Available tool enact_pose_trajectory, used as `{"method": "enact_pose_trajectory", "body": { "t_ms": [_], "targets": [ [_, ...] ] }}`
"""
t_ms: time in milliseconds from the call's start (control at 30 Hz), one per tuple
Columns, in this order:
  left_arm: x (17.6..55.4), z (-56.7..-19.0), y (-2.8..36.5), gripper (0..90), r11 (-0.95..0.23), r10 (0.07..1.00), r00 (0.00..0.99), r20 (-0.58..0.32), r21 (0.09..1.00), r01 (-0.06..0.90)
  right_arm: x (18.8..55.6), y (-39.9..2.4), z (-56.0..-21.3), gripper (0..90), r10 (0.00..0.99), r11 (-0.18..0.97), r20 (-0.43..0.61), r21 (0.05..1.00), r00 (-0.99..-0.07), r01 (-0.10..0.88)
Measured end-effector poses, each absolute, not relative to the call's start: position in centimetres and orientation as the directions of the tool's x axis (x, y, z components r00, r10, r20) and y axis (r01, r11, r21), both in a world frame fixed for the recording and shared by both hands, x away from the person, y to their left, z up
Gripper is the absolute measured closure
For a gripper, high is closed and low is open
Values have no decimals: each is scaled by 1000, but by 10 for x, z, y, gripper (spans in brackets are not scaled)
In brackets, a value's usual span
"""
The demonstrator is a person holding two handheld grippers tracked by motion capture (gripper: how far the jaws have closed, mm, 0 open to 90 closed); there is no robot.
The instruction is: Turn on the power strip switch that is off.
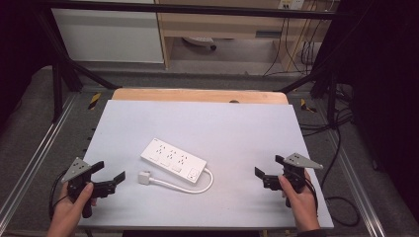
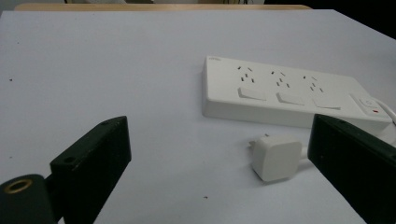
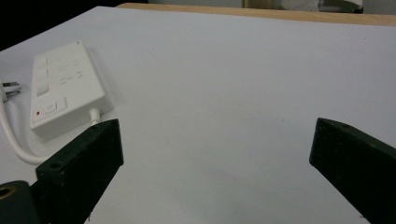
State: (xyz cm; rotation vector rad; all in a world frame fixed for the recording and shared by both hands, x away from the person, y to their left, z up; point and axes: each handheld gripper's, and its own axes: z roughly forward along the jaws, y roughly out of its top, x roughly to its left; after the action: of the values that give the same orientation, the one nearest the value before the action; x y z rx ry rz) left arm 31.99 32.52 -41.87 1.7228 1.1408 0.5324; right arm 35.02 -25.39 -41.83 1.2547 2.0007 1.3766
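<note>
Two grippers are held low over the white table (image 1: 148,113), both with jaws spread wide and nothing between them: the left gripper (image 1: 109,177) at 8 o'clock, the right gripper (image 1: 269,169) at 4 o'clock. A white power strip (image 1: 173,160) is laid near the centre, its plug (image 1: 144,177) resting just beside it at 7 o'clock, joined by a curled cord (image 1: 190,187).
</note>
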Motion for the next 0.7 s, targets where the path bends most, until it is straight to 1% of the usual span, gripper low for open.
{"method": "enact_pose_trajectory", "body": {
  "t_ms": [300,433,533,633,700],
  "targets": [
    [320,-419,326,61,-100,873,467,-140,886,453,360,-238,-405,48,843,135,97,914,-530,382],
    [320,-420,325,61,-102,873,467,-140,884,456,366,-233,-401,56,844,138,89,917,-528,374],
    [320,-420,326,61,-103,873,467,-140,884,457,369,-229,-398,60,845,146,81,916,-529,374],
    [319,-420,325,61,-105,870,473,-139,885,453,373,-220,-393,42,828,151,106,903,-550,401],
    [320,-420,325,61,-105,871,471,-138,885,454,374,-218,-392,34,823,155,108,902,-558,403]
  ]
}}
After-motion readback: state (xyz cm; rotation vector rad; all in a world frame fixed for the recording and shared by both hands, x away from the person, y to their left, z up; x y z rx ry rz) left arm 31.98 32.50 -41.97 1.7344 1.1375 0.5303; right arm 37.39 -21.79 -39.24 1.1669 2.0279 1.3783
